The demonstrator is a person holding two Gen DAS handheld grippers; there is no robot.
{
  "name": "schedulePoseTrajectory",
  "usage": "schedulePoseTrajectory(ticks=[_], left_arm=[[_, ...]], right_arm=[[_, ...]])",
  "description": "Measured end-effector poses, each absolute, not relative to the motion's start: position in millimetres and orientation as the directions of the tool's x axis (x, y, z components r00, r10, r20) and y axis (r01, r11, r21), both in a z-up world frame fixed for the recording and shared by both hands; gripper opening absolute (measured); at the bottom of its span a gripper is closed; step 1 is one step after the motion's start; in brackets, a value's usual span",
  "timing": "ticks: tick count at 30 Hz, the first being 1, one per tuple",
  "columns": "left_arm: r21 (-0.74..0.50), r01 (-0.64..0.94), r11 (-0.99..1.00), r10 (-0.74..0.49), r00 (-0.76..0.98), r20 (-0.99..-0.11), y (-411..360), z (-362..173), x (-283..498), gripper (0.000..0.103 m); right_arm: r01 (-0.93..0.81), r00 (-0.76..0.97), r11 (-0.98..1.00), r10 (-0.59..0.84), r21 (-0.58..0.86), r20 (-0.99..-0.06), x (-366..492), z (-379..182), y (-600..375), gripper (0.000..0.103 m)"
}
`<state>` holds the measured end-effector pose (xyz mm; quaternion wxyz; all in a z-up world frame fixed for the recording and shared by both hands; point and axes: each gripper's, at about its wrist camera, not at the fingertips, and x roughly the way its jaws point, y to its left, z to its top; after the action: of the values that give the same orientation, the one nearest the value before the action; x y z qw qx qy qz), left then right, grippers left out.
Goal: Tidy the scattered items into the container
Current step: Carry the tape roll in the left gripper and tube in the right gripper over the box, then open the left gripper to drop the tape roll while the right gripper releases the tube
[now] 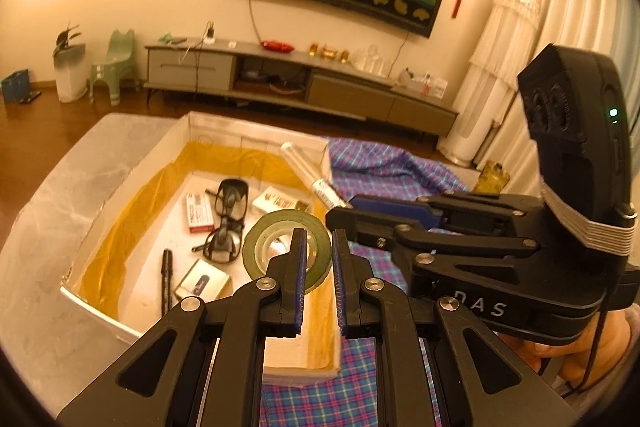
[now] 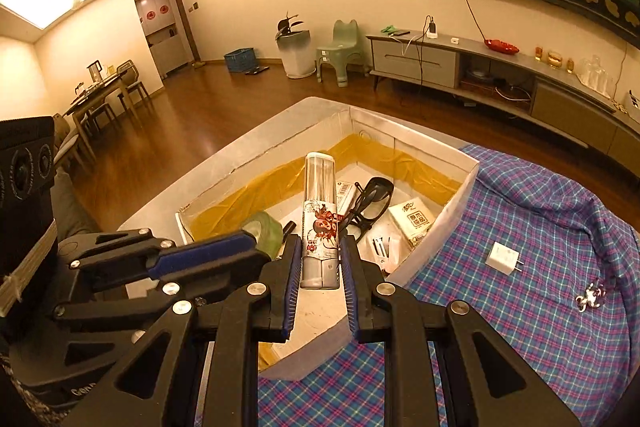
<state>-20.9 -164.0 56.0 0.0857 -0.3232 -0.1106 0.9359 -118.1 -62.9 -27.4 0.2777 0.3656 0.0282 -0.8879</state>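
A white box lined with yellow film [image 1: 132,183] [image 2: 460,199] stands on a plaid cloth. My left gripper [image 1: 319,241] is shut on a green tape roll [image 1: 280,227], held above the box's near right side; the roll also shows in the right wrist view [image 2: 266,229]. My right gripper [image 2: 320,247] is shut on a clear tube with a printed label [image 2: 320,215], held over the box; the tube also shows in the left wrist view [image 1: 308,175]. In the box lie dark glasses [image 1: 228,219], a red-and-white pack [image 1: 200,213], a black pen [image 1: 166,279] and small boxes.
On the plaid cloth [image 2: 540,247] right of the box lie a white charger plug [image 2: 503,258] and a small shiny trinket [image 2: 590,297]. A yellowish object [image 1: 494,177] sits at the cloth's far right. A TV cabinet [image 1: 280,75] stands behind.
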Motion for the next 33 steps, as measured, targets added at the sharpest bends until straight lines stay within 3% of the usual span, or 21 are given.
schedulePoseTrajectory(ticks=[13,33], left_arm=[[-0.286,-0.042,-0.957,0.237,-0.68,-0.694,-170,19,-38,0.012],[-0.26,-0.033,-0.965,0.225,-0.617,-0.755,-171,-12,-54,0.013]], right_arm=[[0.49,-0.561,-0.863,-0.42,0.123,-0.713,-135,-52,-71,0.021],[0.498,-0.504,-0.858,-0.404,0.125,-0.764,-143,-73,-77,0.018]])
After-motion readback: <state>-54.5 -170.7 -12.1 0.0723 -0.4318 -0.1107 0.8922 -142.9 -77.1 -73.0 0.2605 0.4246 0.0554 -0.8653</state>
